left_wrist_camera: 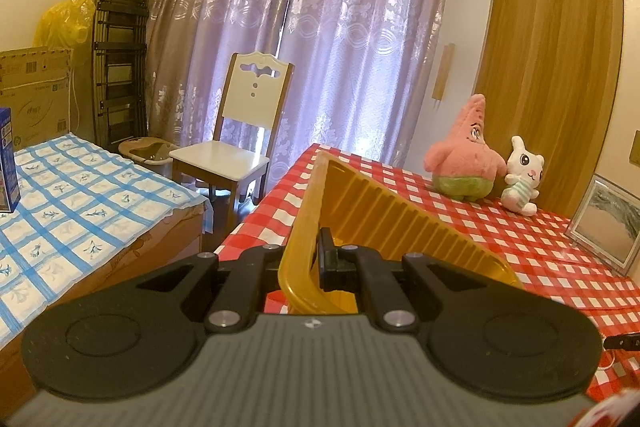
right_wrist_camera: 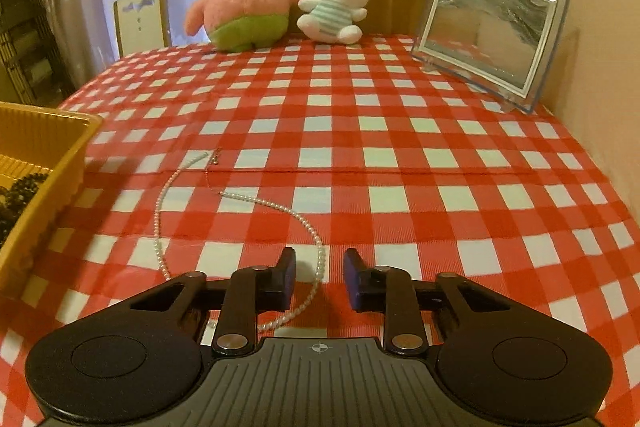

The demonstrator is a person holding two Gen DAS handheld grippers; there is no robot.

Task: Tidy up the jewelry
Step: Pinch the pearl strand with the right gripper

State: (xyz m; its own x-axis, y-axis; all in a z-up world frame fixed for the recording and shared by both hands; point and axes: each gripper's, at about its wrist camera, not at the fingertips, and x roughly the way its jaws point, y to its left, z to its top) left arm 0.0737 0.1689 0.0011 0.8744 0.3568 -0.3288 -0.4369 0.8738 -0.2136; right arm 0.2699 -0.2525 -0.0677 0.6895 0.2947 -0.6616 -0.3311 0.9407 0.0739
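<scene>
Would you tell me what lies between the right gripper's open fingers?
The white pearl necklace passes between the right gripper fingers, on the checked tablecloth, per the right wrist view.

Ribbed glossy plastic tray [left_wrist_camera: 384, 211], pearly bead necklace [right_wrist_camera: 316, 247]

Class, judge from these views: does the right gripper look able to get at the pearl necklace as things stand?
Probably yes: the right gripper is open, the pearl necklace lies loose on the checked tablecloth, its strand running between the fingers, nothing covering it.

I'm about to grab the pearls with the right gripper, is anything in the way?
Nothing visible. The pearl necklace lies bare on the checked tablecloth, one strand passing between the open right gripper fingers. The plush toys and frame sit far back; the yellow tray stays left.
</scene>
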